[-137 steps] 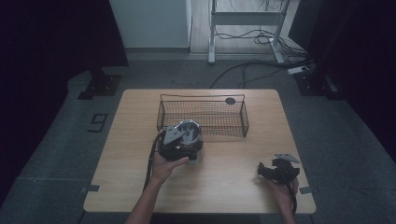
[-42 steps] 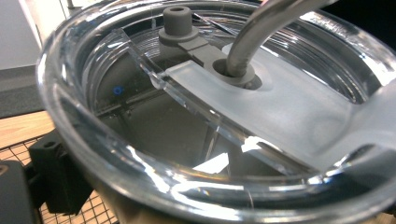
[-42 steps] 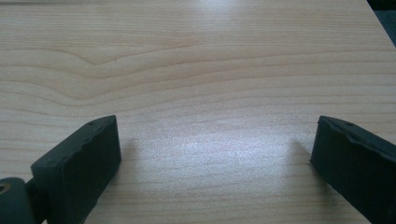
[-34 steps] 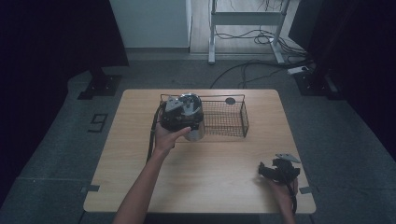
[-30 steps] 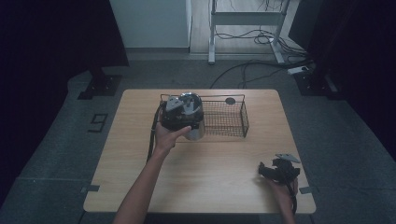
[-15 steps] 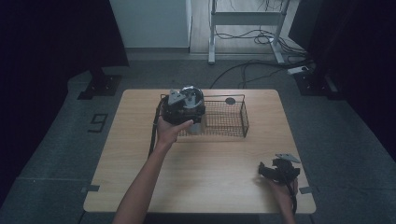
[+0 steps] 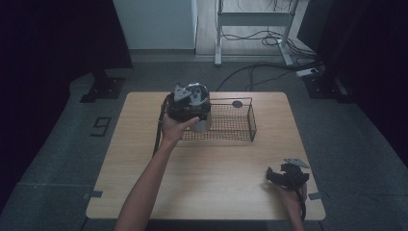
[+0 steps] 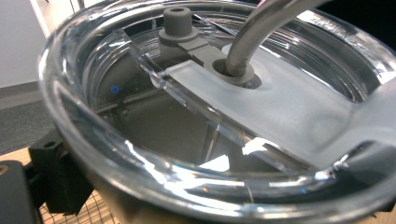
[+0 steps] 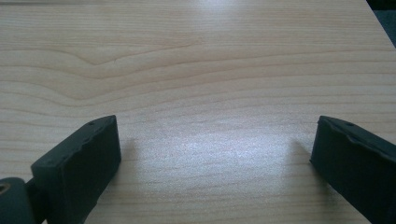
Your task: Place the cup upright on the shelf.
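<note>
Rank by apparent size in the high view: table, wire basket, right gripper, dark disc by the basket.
1. table
2. wire basket
3. right gripper
4. dark disc
The gaps are clear. The right gripper sits nearer the camera than the basket, which inflates it a bit, but the basket looks larger anyway.

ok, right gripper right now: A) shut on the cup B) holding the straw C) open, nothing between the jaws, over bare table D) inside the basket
C: in the right gripper view the right gripper has its jaws set wide apart with bare wooden table between them; the high view shows it at the near right of the table, far from the basket.
</note>
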The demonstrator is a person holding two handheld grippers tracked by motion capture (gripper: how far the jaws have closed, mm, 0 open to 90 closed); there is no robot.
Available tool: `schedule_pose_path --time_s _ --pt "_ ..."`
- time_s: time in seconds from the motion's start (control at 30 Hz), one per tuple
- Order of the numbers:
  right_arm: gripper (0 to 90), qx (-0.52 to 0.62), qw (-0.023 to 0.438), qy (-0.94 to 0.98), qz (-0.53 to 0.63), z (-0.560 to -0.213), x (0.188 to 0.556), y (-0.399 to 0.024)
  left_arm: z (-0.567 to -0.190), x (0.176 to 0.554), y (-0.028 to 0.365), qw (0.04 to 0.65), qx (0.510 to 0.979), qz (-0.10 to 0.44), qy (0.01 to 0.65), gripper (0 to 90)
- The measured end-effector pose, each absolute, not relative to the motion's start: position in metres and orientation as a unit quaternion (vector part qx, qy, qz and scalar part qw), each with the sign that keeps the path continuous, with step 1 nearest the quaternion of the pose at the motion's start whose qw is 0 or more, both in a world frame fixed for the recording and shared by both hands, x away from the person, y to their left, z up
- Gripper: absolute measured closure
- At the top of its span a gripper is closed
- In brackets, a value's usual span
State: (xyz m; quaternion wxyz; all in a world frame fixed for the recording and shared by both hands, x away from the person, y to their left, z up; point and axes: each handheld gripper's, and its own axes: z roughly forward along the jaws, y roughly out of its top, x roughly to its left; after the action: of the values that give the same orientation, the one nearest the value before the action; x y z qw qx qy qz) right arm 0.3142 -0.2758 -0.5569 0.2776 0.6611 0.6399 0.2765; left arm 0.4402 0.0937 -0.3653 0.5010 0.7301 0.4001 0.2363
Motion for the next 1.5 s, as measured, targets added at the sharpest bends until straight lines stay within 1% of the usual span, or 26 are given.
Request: schedule_pose_path --time_s 0.67,1.5 --pt "1.3 0.661 0.277 0.640 0.276 -0.557 0.314 -0.276 -0.376 0.470 0.099 0.498 0.722 0.229 0.422 3.9" --pt "1.3 0.662 0.277 0.640 0.276 -0.557 0.314 -0.276 -0.406 0.497 0.085 0.467 0.729 0.227 0.446 3.8"
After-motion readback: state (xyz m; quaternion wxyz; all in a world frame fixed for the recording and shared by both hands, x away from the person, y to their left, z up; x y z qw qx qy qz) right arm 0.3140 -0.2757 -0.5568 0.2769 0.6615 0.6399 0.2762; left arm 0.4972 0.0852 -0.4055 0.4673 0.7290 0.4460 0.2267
